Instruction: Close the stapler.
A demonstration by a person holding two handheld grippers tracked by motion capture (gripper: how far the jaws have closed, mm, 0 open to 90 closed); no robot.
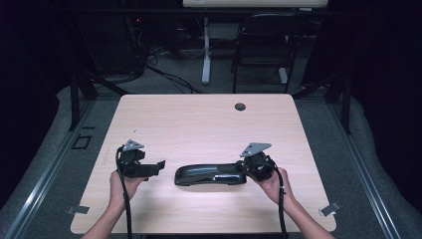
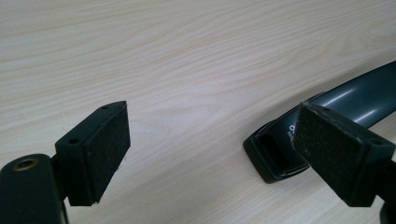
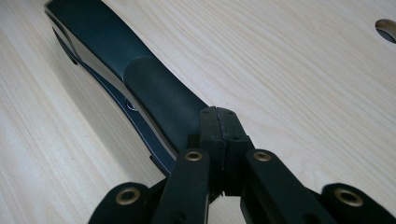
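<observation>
A long, glossy black curved handle-like object (image 1: 209, 175) lies flat on the wooden table (image 1: 199, 124), near the front middle. My left gripper (image 1: 160, 166) is just left of the object's left end, open and holding nothing. In the left gripper view the wide-apart pads (image 2: 100, 149) frame bare wood, and the object's hollow end (image 2: 345, 98) with white lettering sits behind the right pad. My right gripper (image 1: 245, 168) is at the object's right end, its jaws shut together. In the right gripper view the pads (image 3: 222, 123) meet over the object (image 3: 154, 88); no part of it shows between them.
A round cable hole (image 1: 240, 106) sits near the table's far edge, also seen as the hole (image 3: 386, 29) in the right gripper view. Beyond the table stand a dark chair (image 1: 263, 45) and a desk leg (image 1: 206, 50). Metal clips (image 1: 329, 209) mark the front corners.
</observation>
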